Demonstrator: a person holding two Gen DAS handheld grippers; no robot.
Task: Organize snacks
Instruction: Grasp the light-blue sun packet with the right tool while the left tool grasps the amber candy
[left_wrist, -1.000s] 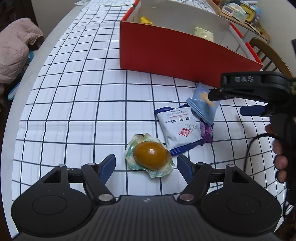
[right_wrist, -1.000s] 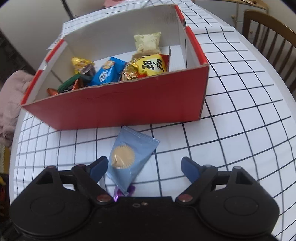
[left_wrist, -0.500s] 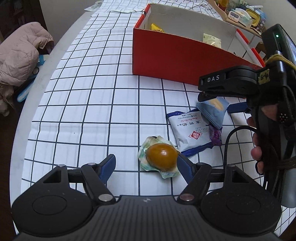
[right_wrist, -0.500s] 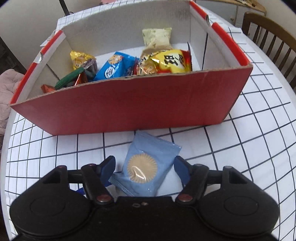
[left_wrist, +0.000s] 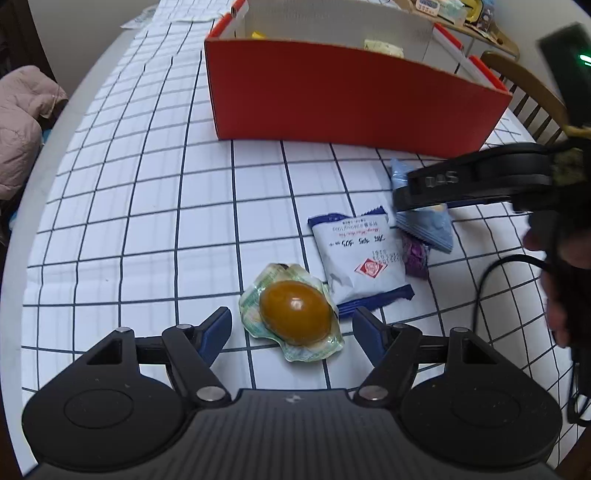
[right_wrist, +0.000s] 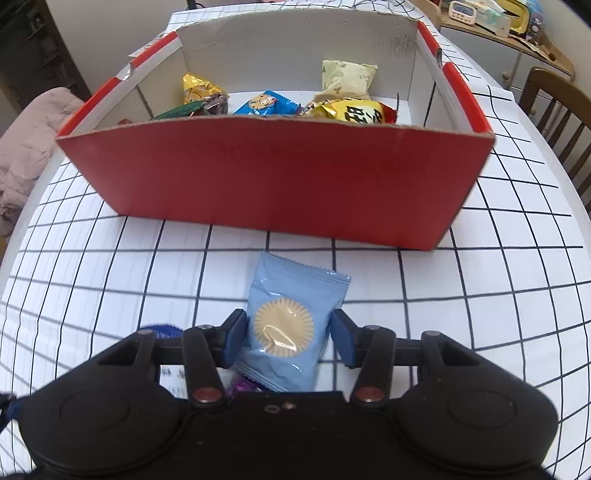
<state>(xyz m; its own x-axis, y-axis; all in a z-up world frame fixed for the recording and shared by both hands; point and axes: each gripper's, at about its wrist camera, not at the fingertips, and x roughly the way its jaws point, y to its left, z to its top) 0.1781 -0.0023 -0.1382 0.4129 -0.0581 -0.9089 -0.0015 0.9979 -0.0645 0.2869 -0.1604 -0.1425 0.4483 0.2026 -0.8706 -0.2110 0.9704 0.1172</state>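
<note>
Left wrist view: the left hand-held gripper (left_wrist: 291, 330) points steeply down at a worktop (left_wrist: 129, 206) covered in a white cloth with a dark grid. Its blue-tipped jaws stand wide apart and are closing slightly. Between them, touching neither, lies a brown egg-shaped snack (left_wrist: 293, 312) sealed in clear, green-edged wrap. Just beyond it lies a white and dark blue packet (left_wrist: 360, 264), printed with red and blue characters. A small purple sweet (left_wrist: 416, 254) peeks out beside that packet. Farther right, the right hand-held gripper (left_wrist: 402, 199) comes in from the side, held by a person's hand (left_wrist: 565, 273), over a light blue packet (left_wrist: 430, 227). A red cardboard box (left_wrist: 347, 99) with white inner walls stands at the back of the worktop. A wooden chair (left_wrist: 532, 88) shows behind the box, and a pink padded coat (left_wrist: 22, 122) lies off to the left.

Right wrist view: the right hand-held gripper (right_wrist: 288, 339) has its jaws closing on either side of the light blue packet (right_wrist: 291, 321), which bears a round biscuit picture. The left pad looks to touch the wrapper's edge; the right pad stands just clear, so nothing is clamped yet. The packet lies on the worktop (right_wrist: 480, 295), just in front of the red cardboard box (right_wrist: 280, 181). Inside the box are several snacks: a yellow packet (right_wrist: 354, 112), a blue one (right_wrist: 266, 103), a gold one (right_wrist: 197, 88) and a pale one (right_wrist: 347, 77).
</note>
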